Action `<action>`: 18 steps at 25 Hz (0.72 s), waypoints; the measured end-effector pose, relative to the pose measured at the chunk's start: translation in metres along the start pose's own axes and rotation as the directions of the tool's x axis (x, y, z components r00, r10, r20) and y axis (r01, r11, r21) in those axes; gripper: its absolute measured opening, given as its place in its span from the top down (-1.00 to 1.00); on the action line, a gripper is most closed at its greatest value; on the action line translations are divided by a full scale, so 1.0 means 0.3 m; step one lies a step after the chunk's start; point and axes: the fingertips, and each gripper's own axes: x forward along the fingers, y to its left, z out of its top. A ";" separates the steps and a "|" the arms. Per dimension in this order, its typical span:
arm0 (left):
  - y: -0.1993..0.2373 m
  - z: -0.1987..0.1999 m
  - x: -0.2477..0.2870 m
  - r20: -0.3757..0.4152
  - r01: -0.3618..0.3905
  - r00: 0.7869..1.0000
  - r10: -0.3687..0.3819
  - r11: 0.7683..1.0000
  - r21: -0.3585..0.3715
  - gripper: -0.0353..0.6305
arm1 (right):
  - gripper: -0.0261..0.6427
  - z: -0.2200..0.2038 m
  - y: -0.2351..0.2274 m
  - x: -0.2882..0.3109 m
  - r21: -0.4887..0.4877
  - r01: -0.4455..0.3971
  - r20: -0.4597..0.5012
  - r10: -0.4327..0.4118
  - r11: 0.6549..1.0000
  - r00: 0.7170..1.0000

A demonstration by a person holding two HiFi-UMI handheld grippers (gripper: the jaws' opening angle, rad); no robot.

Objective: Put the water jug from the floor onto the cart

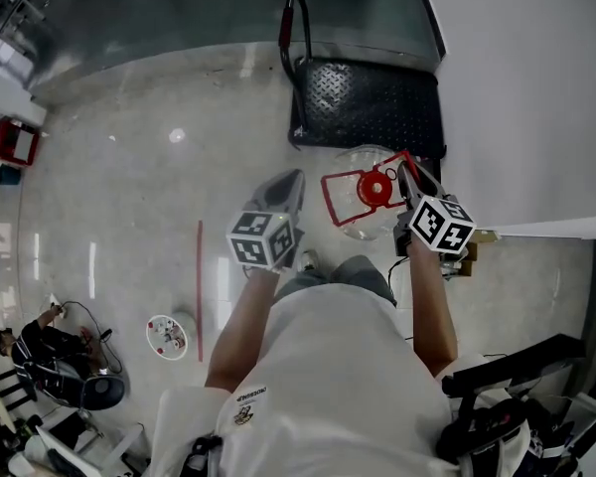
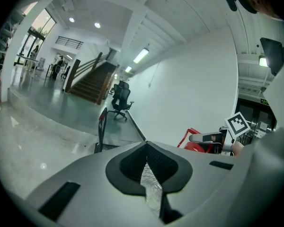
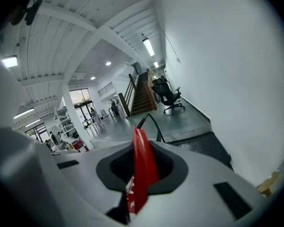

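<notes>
1. Your right gripper [image 1: 409, 182] is pinched on the thin red wire-frame handle [image 1: 330, 199] of the clear round plastic water jug with the red cap [image 1: 363, 217]; in the right gripper view the red bar [image 3: 143, 167] stands upright between the two jaws, clamped from both sides.
2. The jug hangs below that grip, off to the left of the gripper's marker cube; in the head view it sits at the near edge of the black platform cart with the diamond-plate deck [image 1: 368, 102], overlapping that edge; whether its base touches anything, you cannot tell from here.
3. Your left gripper [image 1: 283, 189] is just beside the jug on its left, apart from it; its jaws are pressed together at the tips with nothing between them, and only a narrow slit behind the tips shows a patterned surface beyond [image 2: 146, 148].
4. The cart's upright push handle, black with red grips [image 1: 296, 28], is on the far side of the deck from you; a white wall [image 1: 536, 87] runs along the cart's right side.
5. On the pale polished floor to your left lies a thin red line [image 1: 200, 286], with a small round white object [image 1: 167, 336] near it.
</notes>
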 end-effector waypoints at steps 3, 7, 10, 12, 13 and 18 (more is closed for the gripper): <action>0.012 0.042 0.089 -0.009 0.012 1.000 -0.012 1.000 0.008 0.88 | 0.80 0.051 -0.051 0.074 0.024 0.009 0.013 -0.009 1.000 1.000; 0.031 0.080 0.242 -0.021 0.020 1.000 -0.020 1.000 0.005 0.88 | 0.80 0.117 -0.146 0.179 0.039 0.022 0.022 -0.023 0.999 1.000; 0.029 0.113 0.386 -0.021 0.019 1.000 -0.018 1.000 0.006 0.88 | 0.80 0.156 -0.241 0.261 0.038 0.018 0.007 -0.019 0.999 1.000; 0.020 0.139 0.496 -0.022 0.014 1.000 -0.014 1.000 0.002 0.88 | 0.80 0.182 -0.319 0.322 0.034 0.015 -0.018 -0.015 0.999 1.000; 0.014 0.152 0.551 -0.024 0.013 1.000 -0.013 1.000 -0.001 0.88 | 0.80 0.196 -0.359 0.351 0.029 0.018 -0.030 -0.017 0.999 0.999; 0.003 0.216 0.762 -0.037 0.007 0.999 -0.008 1.000 -0.012 0.88 | 0.80 0.284 -0.496 0.476 -0.010 0.027 -0.067 -0.028 1.000 0.997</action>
